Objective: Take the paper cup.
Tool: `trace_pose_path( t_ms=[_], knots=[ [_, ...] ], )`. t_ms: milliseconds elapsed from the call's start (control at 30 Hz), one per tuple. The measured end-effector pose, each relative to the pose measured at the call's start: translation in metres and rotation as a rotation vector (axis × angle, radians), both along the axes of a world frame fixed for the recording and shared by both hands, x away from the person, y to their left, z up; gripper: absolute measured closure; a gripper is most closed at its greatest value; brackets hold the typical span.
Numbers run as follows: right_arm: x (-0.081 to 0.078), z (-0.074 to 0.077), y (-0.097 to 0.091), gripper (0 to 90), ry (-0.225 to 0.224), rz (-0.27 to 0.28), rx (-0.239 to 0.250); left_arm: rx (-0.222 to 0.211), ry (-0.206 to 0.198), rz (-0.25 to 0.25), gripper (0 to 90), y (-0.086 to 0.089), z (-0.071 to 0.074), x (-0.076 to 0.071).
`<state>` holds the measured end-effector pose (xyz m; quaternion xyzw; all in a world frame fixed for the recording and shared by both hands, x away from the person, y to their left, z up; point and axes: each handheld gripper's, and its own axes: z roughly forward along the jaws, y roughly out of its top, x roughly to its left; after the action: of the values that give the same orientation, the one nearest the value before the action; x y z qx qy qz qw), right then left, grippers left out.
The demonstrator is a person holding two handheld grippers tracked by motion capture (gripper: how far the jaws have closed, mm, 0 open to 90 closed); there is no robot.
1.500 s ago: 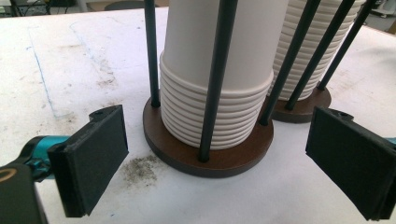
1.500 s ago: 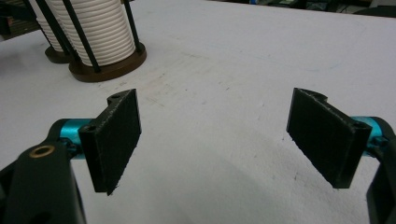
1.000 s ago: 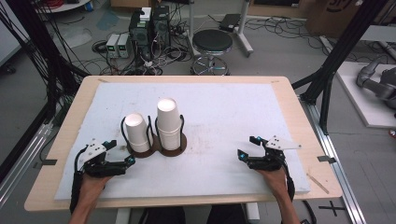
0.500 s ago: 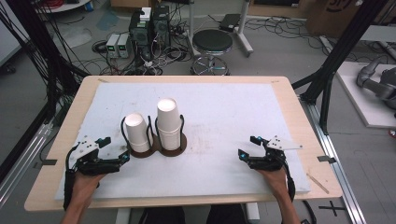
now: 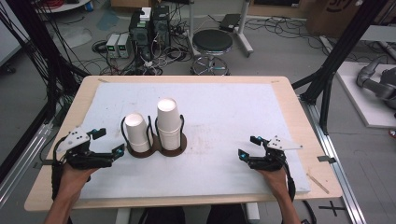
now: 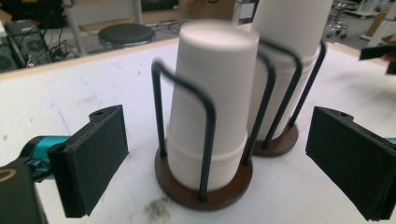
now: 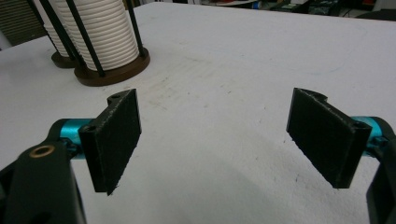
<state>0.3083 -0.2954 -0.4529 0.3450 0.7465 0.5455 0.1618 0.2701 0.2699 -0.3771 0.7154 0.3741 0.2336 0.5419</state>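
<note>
Two cup stacks (image 5: 158, 125) stand side by side left of centre on the table (image 5: 280, 88).

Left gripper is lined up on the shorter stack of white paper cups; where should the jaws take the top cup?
Probably grip the top cup of the shorter white cup stack above the black wire holder, across its bare rounded sides, from the left gripper's side; lower down the wires block the jaws.

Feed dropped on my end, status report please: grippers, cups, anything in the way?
Both hand-held grippers open, left at the shorter cup stack, right resting apart. Taller stack upright in its holder. Nothing between.

Grey floor; black stool (image 5: 212, 43) and cabled electronics (image 5: 149, 28) beyond the wooden table (image 5: 299, 116).
</note>
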Motion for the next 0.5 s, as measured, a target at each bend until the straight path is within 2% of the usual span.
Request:
trace_pose_path(
  t_ms=[67,100,133,267,400,500],
  knots=[
    [0.000,0.000,0.000,18.2,0.004,-0.002,0.001,0.009,-0.007,-0.015,5.5,0.000,0.011,0.002],
    [0.000,0.000,0.000,18.2,0.002,-0.002,0.000,0.009,-0.007,-0.015,5.5,0.000,0.011,0.002],
    [0.000,0.000,0.000,18.2,0.002,0.000,0.002,0.017,-0.017,-0.033,5.5,-0.001,0.024,0.004],
    [0.000,0.000,0.000,18.2,-0.001,0.000,0.000,0.033,-0.029,-0.076,5.5,-0.003,0.045,0.008],
    [0.000,0.000,0.000,18.2,0.003,0.000,0.000,0.037,-0.036,-0.105,5.5,-0.006,0.058,0.011],
    [0.000,0.000,0.000,18.2,0.000,0.001,0.001,0.059,-0.044,-0.152,5.5,-0.010,0.074,0.016]
  ],
)
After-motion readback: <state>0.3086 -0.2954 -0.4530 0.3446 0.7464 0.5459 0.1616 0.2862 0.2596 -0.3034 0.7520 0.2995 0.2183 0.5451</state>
